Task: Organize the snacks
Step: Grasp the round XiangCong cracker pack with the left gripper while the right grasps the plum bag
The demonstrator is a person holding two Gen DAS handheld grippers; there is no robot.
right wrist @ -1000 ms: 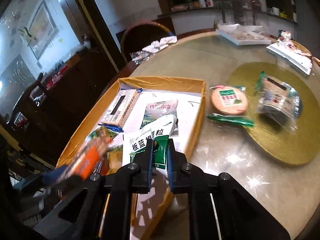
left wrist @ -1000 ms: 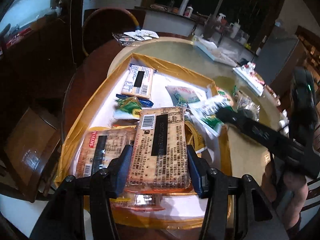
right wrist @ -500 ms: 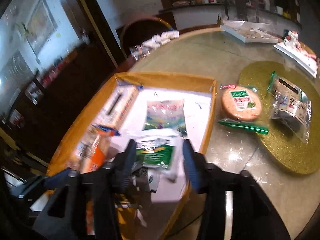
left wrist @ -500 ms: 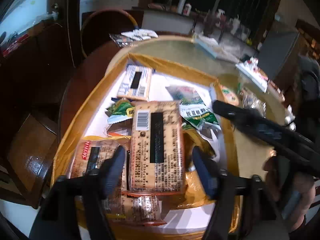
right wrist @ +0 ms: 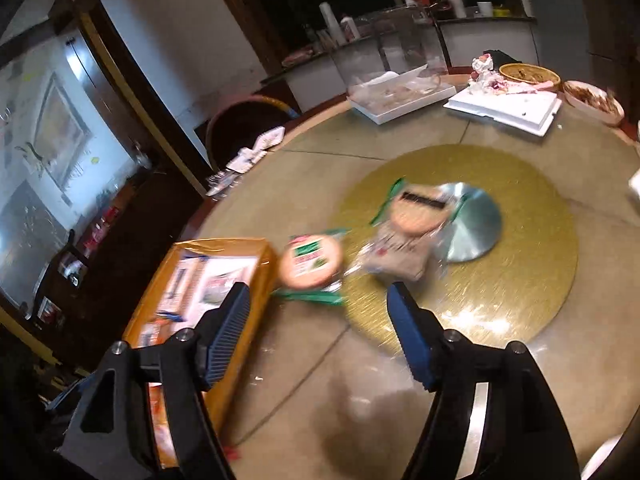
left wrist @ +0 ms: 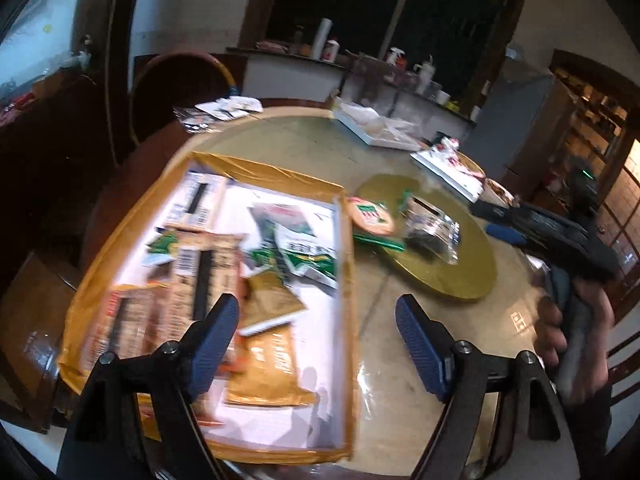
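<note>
A yellow-rimmed box (left wrist: 347, 280) lies on the round table and holds several snack packs, among them a cracker pack (left wrist: 200, 272) and a green-white sachet (left wrist: 308, 256). My left gripper (left wrist: 316, 332) is open and empty above the box's right rim. My right gripper (right wrist: 318, 326) is open and empty above the table, right of the box (right wrist: 256, 276). A round cracker pack (right wrist: 310, 262) lies beside the box, also in the left wrist view (left wrist: 370, 216). A clear-wrapped snack bag (right wrist: 404, 236) lies on the gold turntable (right wrist: 520, 240).
White trays (right wrist: 504, 106) and bowls (right wrist: 592, 100) with food stand at the table's far side. A chair (left wrist: 180, 88) stands behind the table, with loose wrappers (left wrist: 220, 110) at the table's edge near it. The right gripper (left wrist: 560, 236) and hand show in the left wrist view.
The left gripper let go of the cracker pack, which now lies in the box, and swung right. The right gripper released the green-white sachet into the box and moved right toward the turntable.
</note>
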